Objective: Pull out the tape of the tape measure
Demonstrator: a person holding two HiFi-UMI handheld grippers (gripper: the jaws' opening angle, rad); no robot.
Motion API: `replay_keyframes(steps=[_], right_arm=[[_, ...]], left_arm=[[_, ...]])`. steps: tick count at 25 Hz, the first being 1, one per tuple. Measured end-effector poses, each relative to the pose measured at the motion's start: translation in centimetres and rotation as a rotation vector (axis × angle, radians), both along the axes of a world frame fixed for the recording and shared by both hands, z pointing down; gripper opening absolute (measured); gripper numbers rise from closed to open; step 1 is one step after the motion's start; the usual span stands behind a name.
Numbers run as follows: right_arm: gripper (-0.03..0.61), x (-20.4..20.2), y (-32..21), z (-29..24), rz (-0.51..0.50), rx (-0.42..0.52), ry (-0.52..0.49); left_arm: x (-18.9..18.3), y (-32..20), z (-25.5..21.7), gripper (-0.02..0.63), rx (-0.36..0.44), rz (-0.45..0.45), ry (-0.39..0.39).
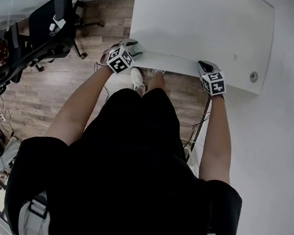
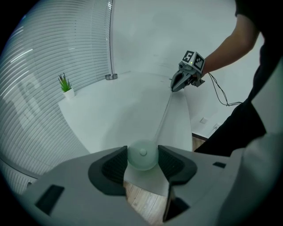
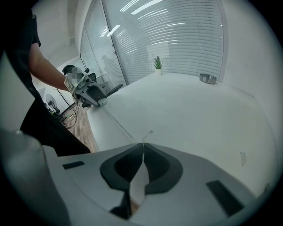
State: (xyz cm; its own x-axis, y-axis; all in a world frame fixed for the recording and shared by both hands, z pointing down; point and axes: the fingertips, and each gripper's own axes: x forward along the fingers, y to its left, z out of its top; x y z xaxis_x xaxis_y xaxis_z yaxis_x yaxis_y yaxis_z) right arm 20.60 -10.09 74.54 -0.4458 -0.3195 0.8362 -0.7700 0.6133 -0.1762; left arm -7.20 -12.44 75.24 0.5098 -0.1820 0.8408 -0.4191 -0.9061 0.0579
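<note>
My left gripper is shut on the tape measure, a round pale green case clamped between its dark pads. From the case a thin pale tape runs across the white table to my right gripper. In the right gripper view, the right gripper is shut on the tape's end, whose tip sticks out past the jaws. The tape leads back to the left gripper. In the head view both grippers, left and right, hover over the table's near edge.
A small potted plant and a round metal fitting stand at the table's far side by the blinds. An office chair and cables lie on the wooden floor to my left. A round grommet sits in the tabletop.
</note>
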Motion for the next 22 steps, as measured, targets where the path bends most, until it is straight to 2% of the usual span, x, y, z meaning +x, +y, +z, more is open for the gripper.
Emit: replay_keyframes(steps=[16,22], right_arm=[[0.021,0.6,0.2,0.7,-0.011,-0.02,-0.002],[0.104,0.8,0.2,0.6,-0.004,-0.052,-0.017]], left_arm=[[-0.1,0.0,0.5,0.244,-0.023,-0.005,-0.028],[-0.9,-0.1,-0.2,0.256,-0.013,-0.011,-0.027]])
